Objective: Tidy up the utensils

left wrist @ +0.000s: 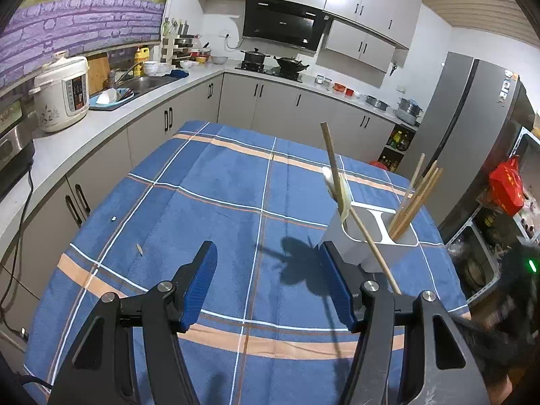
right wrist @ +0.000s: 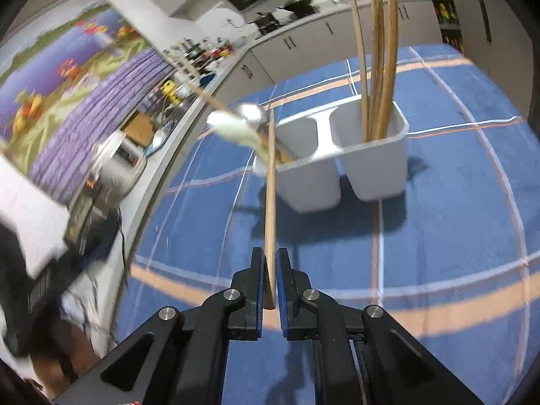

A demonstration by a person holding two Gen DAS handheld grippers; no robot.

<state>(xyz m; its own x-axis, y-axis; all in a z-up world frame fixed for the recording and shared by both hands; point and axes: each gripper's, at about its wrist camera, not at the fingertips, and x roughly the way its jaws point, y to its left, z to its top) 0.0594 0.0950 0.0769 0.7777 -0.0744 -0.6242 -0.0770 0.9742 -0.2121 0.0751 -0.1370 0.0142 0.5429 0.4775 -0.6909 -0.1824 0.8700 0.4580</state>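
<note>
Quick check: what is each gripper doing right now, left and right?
Left gripper: open, holding nothing.
Right gripper: closed on a wooden chopstick whose far end reaches the white holder.

The left wrist camera is looking forward and down between its gripper's point(left wrist: 266, 283) fingers, across the blue cloth point(left wrist: 202, 209) toward the far cabinets, with the holder point(left wrist: 378, 233) sitting off to its right. The right wrist camera is tilting, sitting nearer the holder point(right wrist: 341, 155) and facing it almost head-on over its own gripper point(right wrist: 270, 280). Both are taking in the holder, the cloth point(right wrist: 455, 222) and the counter behind.
</note>
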